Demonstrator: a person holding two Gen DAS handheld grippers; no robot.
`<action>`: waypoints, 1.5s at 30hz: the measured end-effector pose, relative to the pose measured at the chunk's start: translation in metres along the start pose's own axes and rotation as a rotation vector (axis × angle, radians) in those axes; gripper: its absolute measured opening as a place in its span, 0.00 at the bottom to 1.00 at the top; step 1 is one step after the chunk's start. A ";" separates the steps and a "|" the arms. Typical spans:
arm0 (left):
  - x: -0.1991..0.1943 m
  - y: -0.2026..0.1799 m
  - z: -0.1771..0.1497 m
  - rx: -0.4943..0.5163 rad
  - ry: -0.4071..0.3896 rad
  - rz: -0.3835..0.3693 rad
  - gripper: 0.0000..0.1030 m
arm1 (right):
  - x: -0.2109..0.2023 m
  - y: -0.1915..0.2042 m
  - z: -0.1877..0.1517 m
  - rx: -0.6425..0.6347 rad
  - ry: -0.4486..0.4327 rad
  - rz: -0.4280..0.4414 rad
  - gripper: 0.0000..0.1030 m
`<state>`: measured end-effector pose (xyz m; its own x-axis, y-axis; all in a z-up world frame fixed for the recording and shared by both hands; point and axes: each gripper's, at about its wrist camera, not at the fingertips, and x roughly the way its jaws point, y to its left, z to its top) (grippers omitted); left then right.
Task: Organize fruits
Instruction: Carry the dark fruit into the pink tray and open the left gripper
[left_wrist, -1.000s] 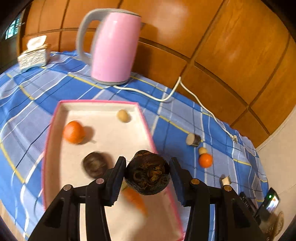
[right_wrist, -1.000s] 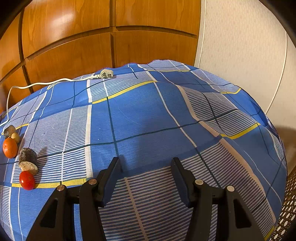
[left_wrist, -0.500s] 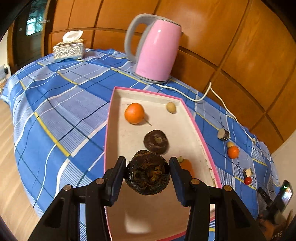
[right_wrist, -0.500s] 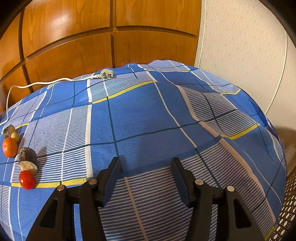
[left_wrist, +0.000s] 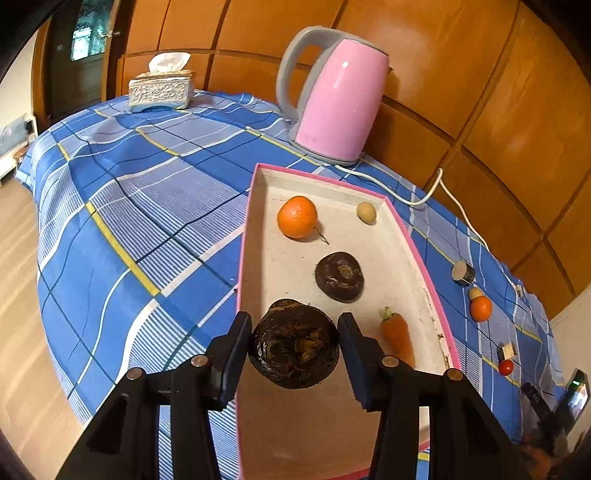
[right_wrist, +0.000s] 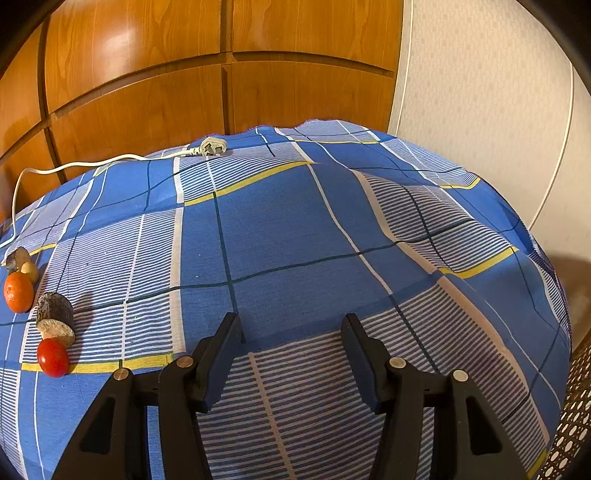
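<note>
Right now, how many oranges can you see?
2. One orange lies in the pink tray, at its far end. The other orange sits on the tablecloth right of the tray. None seems hidden.

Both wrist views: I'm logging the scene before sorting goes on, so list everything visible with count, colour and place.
tray: one, pink-rimmed, on the cloth
orange: one, in tray, far end
pale round fruit: one, beige, in tray
dark round fruit: one, brown, mid tray
carrot: one, orange, in tray
loose produce: about six pieces, orange, red, brown and beige, on cloth outside tray
kettle: one, pink, behind tray
plug: one, white, lying unplugged
tissue box: one, silver, far corner
tablecloth: one, blue plaid
phone: one, lit, right edge
left gripper: jaws clamping a dark brown fruit above tray
right gripper: jaws apart, empty
</note>
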<state>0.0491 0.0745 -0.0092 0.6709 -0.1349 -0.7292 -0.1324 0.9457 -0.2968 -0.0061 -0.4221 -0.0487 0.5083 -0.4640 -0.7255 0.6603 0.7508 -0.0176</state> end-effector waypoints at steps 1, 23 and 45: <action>0.000 0.000 0.000 0.000 0.000 -0.002 0.47 | 0.000 0.000 0.000 0.000 0.000 0.000 0.56; 0.019 -0.022 0.019 0.064 -0.043 0.029 0.48 | 0.000 0.000 0.000 -0.001 -0.001 -0.001 0.56; 0.018 -0.024 0.017 0.078 -0.085 0.075 0.59 | 0.000 0.000 -0.001 -0.005 -0.002 -0.004 0.56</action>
<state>0.0763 0.0542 -0.0049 0.7214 -0.0407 -0.6913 -0.1294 0.9728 -0.1923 -0.0068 -0.4218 -0.0495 0.5067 -0.4682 -0.7239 0.6599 0.7510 -0.0238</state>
